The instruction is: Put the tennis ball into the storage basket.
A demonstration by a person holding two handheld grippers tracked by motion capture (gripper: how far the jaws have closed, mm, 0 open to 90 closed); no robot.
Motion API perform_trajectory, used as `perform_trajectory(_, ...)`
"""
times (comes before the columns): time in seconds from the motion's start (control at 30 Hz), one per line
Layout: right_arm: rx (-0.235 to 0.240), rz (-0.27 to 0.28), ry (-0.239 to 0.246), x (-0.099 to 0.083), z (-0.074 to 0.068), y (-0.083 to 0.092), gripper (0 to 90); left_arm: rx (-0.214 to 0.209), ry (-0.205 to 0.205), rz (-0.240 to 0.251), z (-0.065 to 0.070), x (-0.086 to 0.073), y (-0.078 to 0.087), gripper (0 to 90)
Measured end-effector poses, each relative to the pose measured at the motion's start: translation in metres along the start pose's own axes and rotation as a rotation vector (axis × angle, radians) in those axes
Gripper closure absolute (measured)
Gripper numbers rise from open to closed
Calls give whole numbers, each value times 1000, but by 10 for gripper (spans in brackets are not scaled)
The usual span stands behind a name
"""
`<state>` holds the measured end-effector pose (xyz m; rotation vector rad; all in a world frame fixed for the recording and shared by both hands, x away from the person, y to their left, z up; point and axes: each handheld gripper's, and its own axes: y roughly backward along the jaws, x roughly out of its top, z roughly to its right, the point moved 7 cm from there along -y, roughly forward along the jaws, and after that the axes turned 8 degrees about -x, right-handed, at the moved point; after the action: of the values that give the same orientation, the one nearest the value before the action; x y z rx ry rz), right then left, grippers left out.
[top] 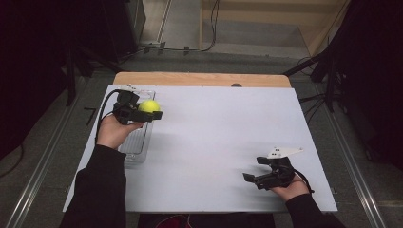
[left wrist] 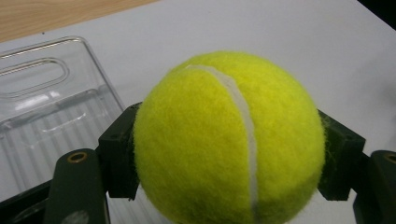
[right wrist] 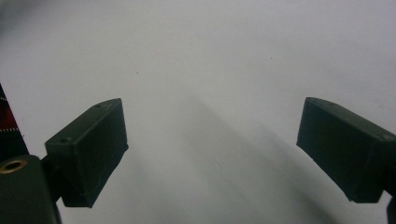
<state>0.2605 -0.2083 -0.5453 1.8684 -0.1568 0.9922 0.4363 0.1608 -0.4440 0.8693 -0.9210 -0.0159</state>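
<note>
Holding the tennis ball (left wrist: pixel 229 140) pinched in our left gripper (top: pixel 151 110), above the clear tray's (top: pixel 136 142) far end.
We judge it light, springy, fuzzy — best squeezed across its widest middle; our right gripper (right wrist: pixel 212 154) rests spread, empty, well apart.

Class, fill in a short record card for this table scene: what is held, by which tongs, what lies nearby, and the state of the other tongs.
Held object: yellow tennis ball
Held by: left tongs, jaws pressed on both sides of the ball
Nearby: clear plastic tray, beside and below the ball
Ball position: lifted, at the tray's right edge in the high view
Right tongs: open, nothing between the jaws
Surface: white table
</note>
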Motion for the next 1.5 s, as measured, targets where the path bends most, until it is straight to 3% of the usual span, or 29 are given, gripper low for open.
perform_trajectory(0.77,4,2,-3,0,-1,0,68,100,70,15,-33,-10,15,260)
perform_trajectory(1.1,5,1,-1,0,0,0,68,139,98,48,-45,-12,26,260)
perform_trajectory(1.5,4,2,-7,0,0,0,68,146,111,20,-49,-18,17,259)
